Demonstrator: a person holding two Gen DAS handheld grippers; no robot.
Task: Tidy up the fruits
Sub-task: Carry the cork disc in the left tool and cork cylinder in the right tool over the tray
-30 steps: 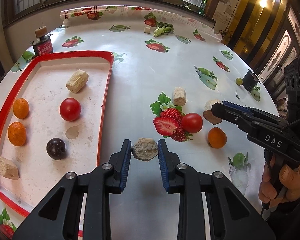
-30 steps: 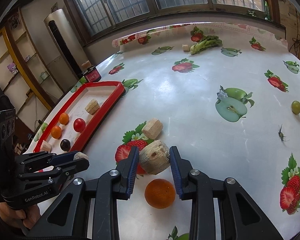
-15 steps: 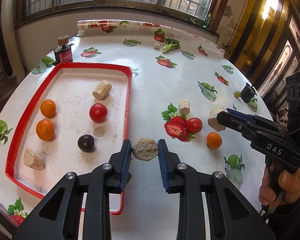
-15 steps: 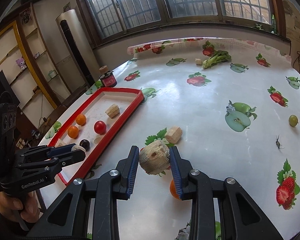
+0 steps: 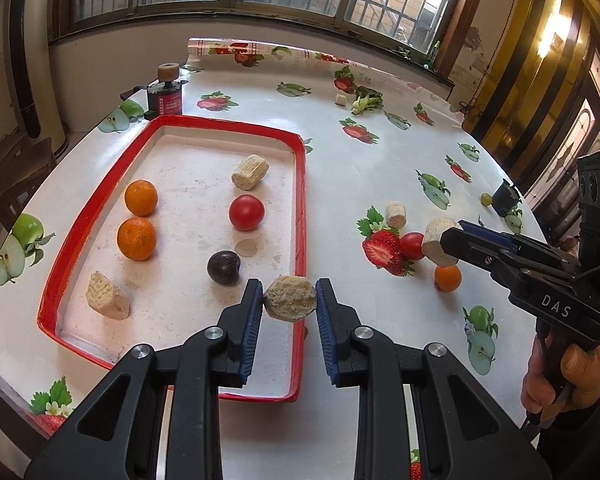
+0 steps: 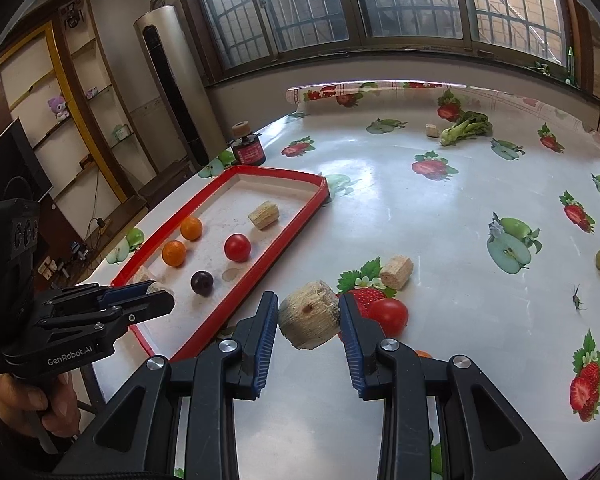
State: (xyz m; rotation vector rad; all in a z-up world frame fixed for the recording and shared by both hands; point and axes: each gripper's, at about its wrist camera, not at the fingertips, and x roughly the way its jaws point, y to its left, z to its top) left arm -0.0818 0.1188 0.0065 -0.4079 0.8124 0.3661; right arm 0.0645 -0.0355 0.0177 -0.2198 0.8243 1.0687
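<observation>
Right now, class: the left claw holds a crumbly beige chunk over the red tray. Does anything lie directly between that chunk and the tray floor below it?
Nothing visible does. The left claw grips the beige chunk above the red tray near its right rim; the dark plum sits just left, so lower it clear of that.

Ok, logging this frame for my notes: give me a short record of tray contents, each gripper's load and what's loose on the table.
tray: two oranges, tomato, plum, two corn pieces
left gripper: shut on crumbly chunk, at the tray's right rim
right gripper: shut on cob piece, beside the tray
loose: tomato, orange, corn piece, grape
</observation>
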